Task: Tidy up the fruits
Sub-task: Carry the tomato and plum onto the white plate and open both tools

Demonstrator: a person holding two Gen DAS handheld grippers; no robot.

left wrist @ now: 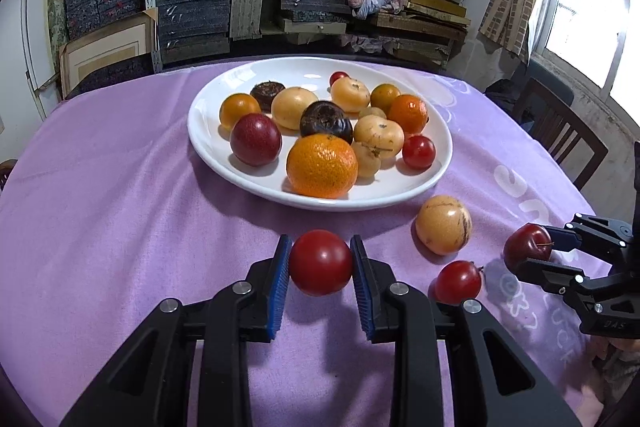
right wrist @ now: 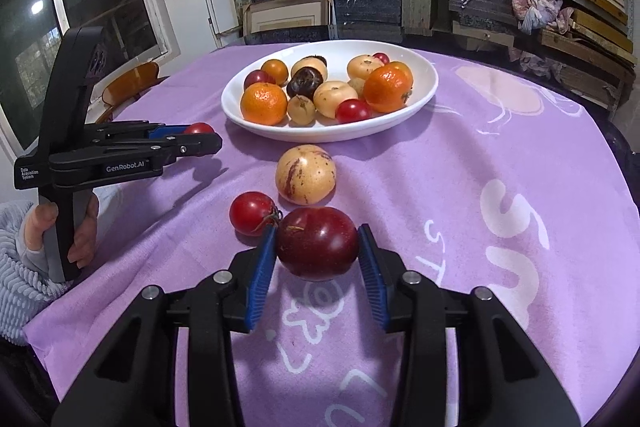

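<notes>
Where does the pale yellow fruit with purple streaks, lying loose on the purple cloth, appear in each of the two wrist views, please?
Left wrist view: the streaked yellow fruit lies right of centre, just below the plate's near rim, right of the left gripper.
Right wrist view: the same fruit sits near the centre, between the plate and the right gripper.
Shared landmark: the white plate of fruit behind it.

Light: daylight from my window (left wrist: 592,7), blown out.
Shadows: soft, under my fruit on the tablecloth (left wrist: 120,207).
Edges: fisheye bending, dark corners.
Focus: sharp.
</notes>
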